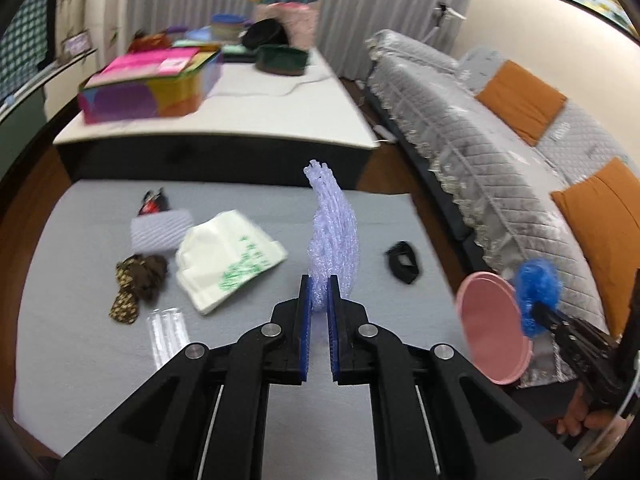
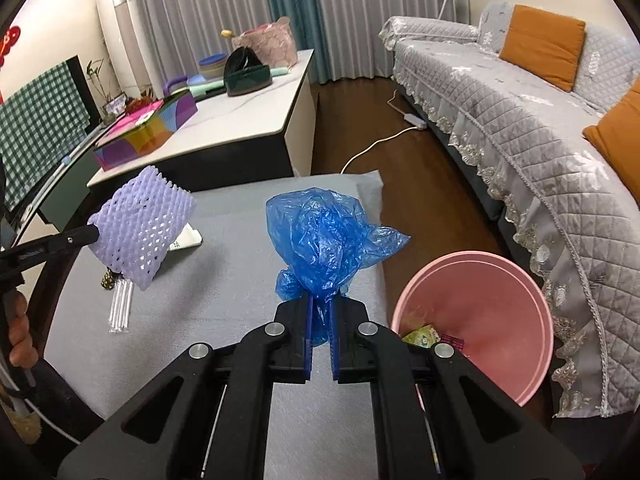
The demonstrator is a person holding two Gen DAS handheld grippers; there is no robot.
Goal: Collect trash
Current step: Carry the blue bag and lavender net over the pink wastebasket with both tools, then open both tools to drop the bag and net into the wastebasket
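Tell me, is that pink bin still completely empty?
No: the right wrist view shows a few wrappers already lying inside the pink bin.

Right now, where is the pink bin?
The pink bin stands on the floor at the right edge of the grey-covered table, in front of the grey sofa. In the right wrist view it is lower right, beside the blue plastic bag.

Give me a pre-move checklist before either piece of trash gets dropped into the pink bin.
1. Left gripper shut on the foam net: ok.
2. Right gripper shut on the blue plastic bag: ok.
3. Both pieces lifted clear of the grey mat: ok.
4. Pink bin open and within view: ok.
5. Either piece above the bin's mouth: not ok.
6. Room left in the bin: ok.
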